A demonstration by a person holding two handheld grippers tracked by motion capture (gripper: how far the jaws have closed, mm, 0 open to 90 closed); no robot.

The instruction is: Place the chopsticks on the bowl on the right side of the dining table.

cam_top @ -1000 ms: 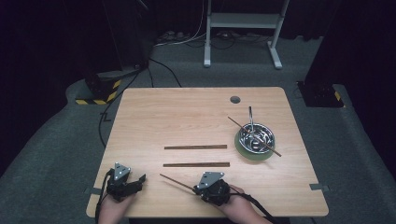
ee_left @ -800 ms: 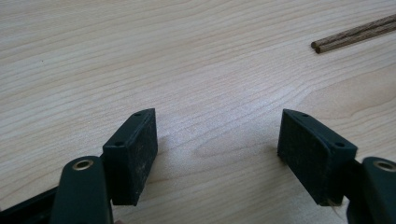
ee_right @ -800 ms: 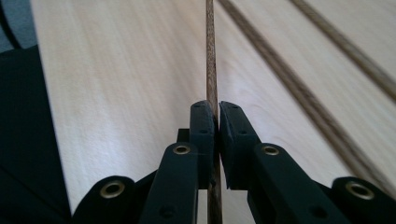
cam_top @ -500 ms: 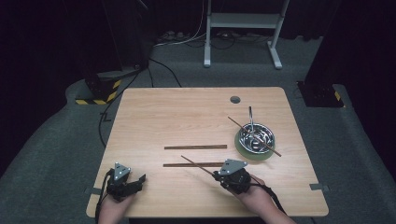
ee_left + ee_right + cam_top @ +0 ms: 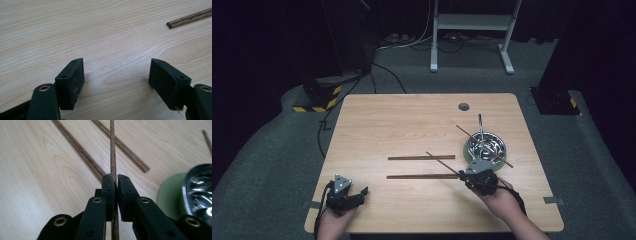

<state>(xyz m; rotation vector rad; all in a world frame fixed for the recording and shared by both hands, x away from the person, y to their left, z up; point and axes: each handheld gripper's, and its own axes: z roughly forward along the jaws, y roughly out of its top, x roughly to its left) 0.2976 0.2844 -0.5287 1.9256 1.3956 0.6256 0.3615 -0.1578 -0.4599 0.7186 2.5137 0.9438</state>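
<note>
My right gripper is shut on a brown wooden chopstick that sticks out up and to the left, above the table. Two more chopsticks lie flat mid-table: the far chopstick and the near chopstick. Just right of the gripper stands a green bowl with a metal inside, holding another chopstick and metal cutlery. My left gripper rests open at the near left edge of the table, nothing between its jaws.
The wooden table has a round cable hole at the back right. A white stand and cables lie on the floor beyond the far edge. A black-and-yellow box sits off the far left corner.
My right gripper has carried the held chopstick to the right and slightly away, from the front centre to beside the bowl. The left gripper has stayed put.
</note>
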